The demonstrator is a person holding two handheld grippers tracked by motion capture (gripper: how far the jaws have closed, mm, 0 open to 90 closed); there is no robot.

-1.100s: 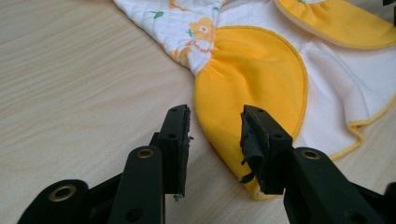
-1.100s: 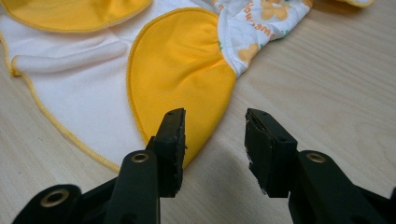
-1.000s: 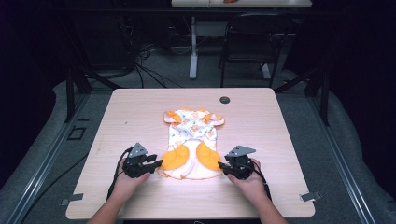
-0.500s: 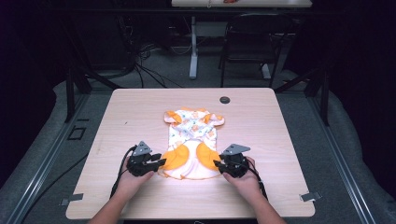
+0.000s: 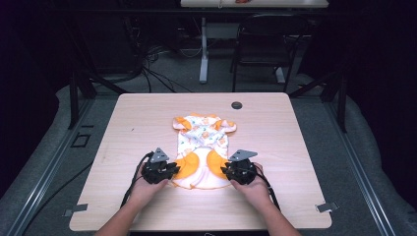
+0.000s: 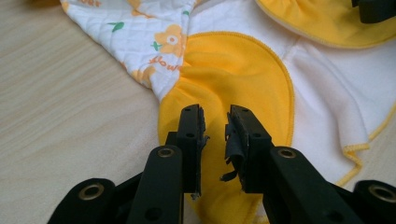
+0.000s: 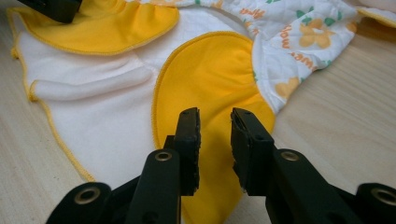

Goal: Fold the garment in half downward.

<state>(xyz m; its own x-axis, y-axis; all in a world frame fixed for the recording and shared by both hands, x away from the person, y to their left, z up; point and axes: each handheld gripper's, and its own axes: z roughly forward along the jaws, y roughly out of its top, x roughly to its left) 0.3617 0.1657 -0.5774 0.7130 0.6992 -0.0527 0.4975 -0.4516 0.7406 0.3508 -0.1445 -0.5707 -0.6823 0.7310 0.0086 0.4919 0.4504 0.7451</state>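
Observation:
A small baby garment (image 5: 202,140), white quilted with orange flowers and yellow leg trims, lies flat on the wooden table (image 5: 295,147). My left gripper (image 5: 173,171) is at its lower left corner. In the left gripper view its jaws (image 6: 215,112) stand over the yellow leg patch (image 6: 233,70) with a narrow gap, having just been closing. My right gripper (image 5: 224,171) is at the lower right corner. Its jaws (image 7: 215,114) straddle the other yellow patch (image 7: 210,70) and have also just been closing. Cloth lies under both gaps and no pad visibly presses on it.
A black round grommet (image 5: 237,105) sits near the table's far edge. Behind the table stand a chair (image 5: 260,54), a desk leg (image 5: 203,49) and floor cables (image 5: 147,69). Cables trail from both grippers toward the near edge.
Both grippers' jaws have narrowed. The left gripper has slid a little right, onto the garment's lower left corner. The right hand has barely moved.

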